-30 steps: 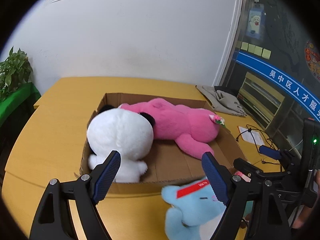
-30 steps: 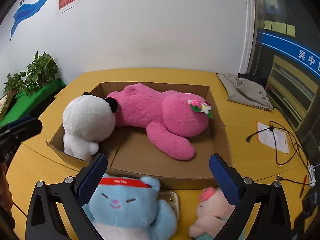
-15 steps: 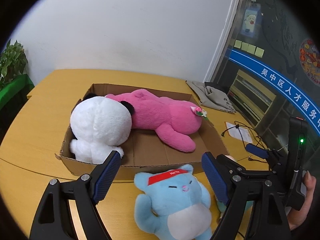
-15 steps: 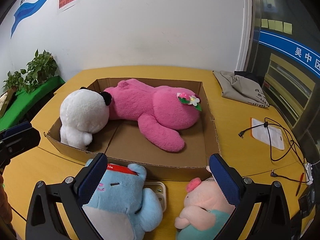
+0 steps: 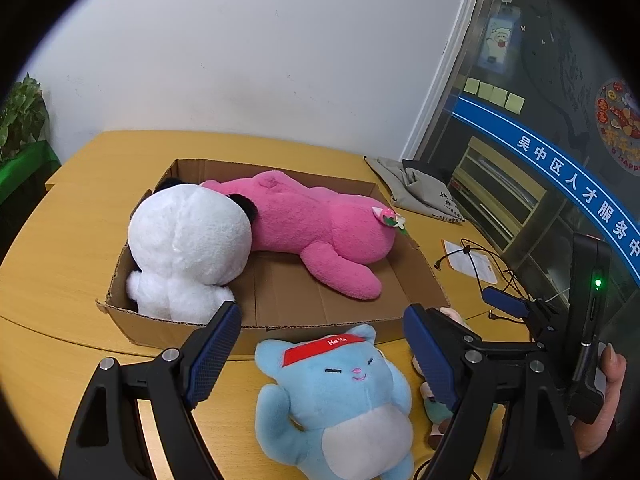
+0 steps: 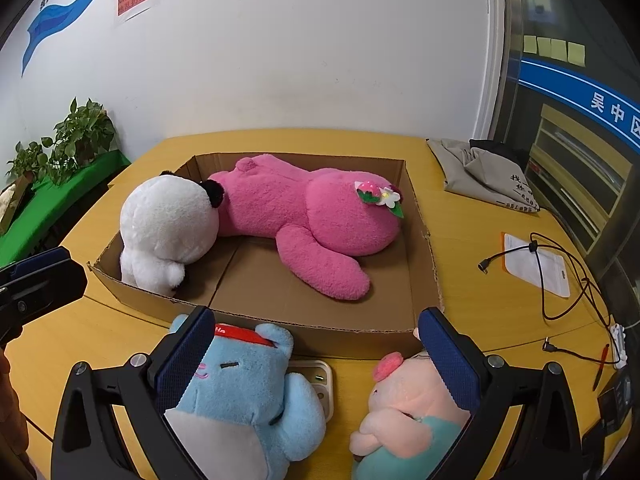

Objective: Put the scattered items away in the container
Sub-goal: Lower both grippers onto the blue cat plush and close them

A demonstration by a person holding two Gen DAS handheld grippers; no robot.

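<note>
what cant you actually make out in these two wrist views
- Left wrist view: the small pink toy is mostly hidden behind the left gripper.
- Right wrist view: the beige object on the table is partly covered by the blue plush; what it is stays unclear.
- Both views: the white plush faces away in the cardboard box; its face is hidden.

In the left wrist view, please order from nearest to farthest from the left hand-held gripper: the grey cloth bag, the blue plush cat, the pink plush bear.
1. Blue plush cat, on the table, between the left hand-held gripper's fingers.
2. Pink plush bear, inside the cardboard box.
3. Grey cloth bag, far right on the table.
</note>
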